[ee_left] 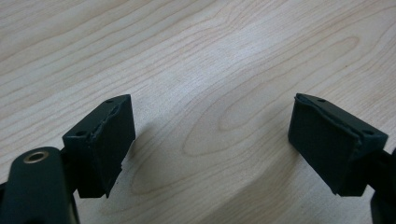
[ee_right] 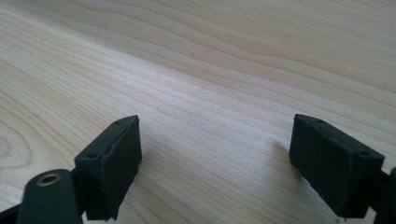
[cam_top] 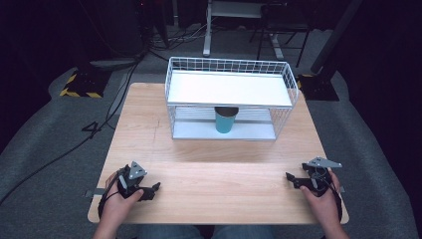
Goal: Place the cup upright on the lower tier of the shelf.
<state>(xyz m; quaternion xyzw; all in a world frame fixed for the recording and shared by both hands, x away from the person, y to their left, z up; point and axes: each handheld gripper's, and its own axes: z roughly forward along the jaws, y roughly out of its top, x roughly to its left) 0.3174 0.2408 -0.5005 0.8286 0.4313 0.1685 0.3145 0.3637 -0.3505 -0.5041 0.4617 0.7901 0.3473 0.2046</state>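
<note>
Teal, the cylindrical cup [cam_top: 225,121] stands upright on the lower shelf of the white wire rack [cam_top: 230,97], under its white top shelf. Left tool [cam_top: 148,191] and right tool [cam_top: 294,179] rest on the light wooden bench [cam_top: 214,181] well short of the rack, both spread wide and empty. Nothing looks begun; next probably comes a reach forward under the top shelf. No writing is legible.

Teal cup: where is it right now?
High view: the teal cup stands upright on the lower shelf of the white wire rack, near its middle, far from both grippers.

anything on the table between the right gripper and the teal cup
No, just bare wooden table between the right gripper and the teal cup in the high view.
</note>
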